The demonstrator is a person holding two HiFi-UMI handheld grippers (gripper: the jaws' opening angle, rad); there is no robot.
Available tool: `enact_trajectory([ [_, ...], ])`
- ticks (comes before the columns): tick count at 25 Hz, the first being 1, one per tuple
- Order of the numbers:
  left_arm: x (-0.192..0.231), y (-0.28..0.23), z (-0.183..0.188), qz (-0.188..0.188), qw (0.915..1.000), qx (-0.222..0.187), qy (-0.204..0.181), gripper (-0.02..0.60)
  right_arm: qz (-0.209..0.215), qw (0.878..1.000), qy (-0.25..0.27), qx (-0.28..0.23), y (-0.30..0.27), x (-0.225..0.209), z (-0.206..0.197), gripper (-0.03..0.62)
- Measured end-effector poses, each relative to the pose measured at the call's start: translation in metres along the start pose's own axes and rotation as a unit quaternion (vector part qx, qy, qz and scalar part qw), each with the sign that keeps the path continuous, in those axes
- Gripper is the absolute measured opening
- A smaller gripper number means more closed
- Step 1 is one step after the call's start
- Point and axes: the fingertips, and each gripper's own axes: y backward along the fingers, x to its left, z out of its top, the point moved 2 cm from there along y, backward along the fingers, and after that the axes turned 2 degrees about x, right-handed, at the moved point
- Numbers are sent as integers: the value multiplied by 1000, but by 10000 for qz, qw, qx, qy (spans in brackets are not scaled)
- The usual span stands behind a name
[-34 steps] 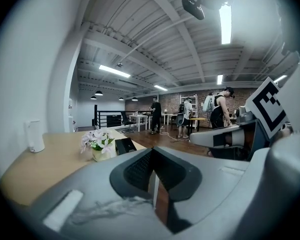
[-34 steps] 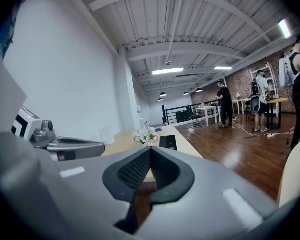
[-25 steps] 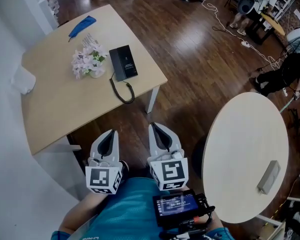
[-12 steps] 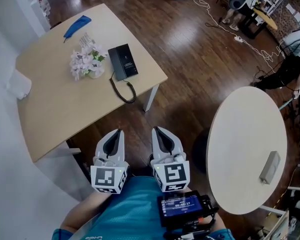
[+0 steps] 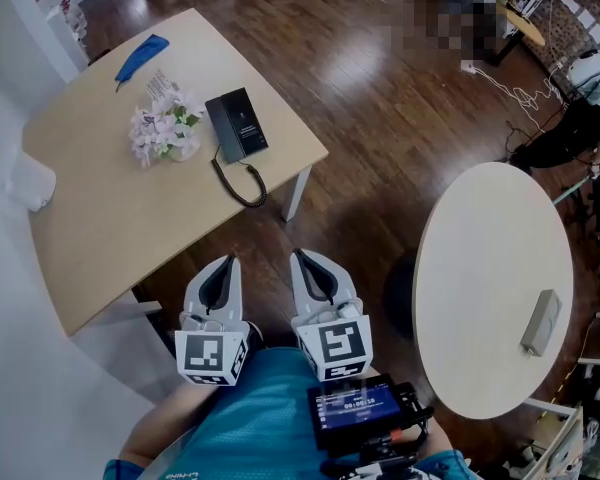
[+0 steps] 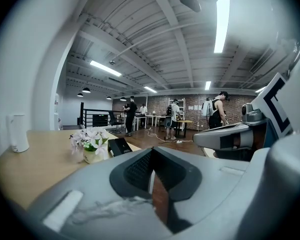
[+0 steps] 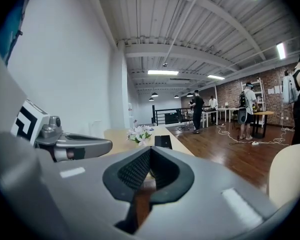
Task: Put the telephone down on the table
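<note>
Flat black rectangular telephone (image 5: 237,124) lies on the wooden desk (image 5: 110,228), just right of the flowers (image 5: 163,128). Its black cord (image 5: 238,180) curls toward the desk edge. Left claw (image 5: 223,266) and right claw (image 5: 305,260) are both closed and empty, well apart from it.

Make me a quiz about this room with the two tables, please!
1. Which thing stands right beside the telephone on the rectangular table? A. flowers B. a laptop C. a bowl
2. True or false: the left hand-held gripper holds the telephone.
3. What lies on the round table?
Key: 1 A. 2 False; its jaws are together with nothing between them. 3 A small grey block.
</note>
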Motion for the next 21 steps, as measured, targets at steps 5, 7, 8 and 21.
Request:
enact_trajectory([
  [5, -1, -1, -1, -19, 10000, -18, -1, 12, 15, 10000, 49, 6, -2, -1, -1, -11],
  [7, -1, 0, -1, -15, 10000, -23, -2, 12, 11, 10000, 21, -4, -2, 0, 1, -11],
  [8, -1, 0, 0, -9, 10000, -29, -3, 12, 12, 10000, 18, -2, -1, 0, 2, -11],
  [21, -12, 9, -1, -21, 9999, -89, -71, 12, 56, 9998, 173, -58, 11, -2, -3, -11],
])
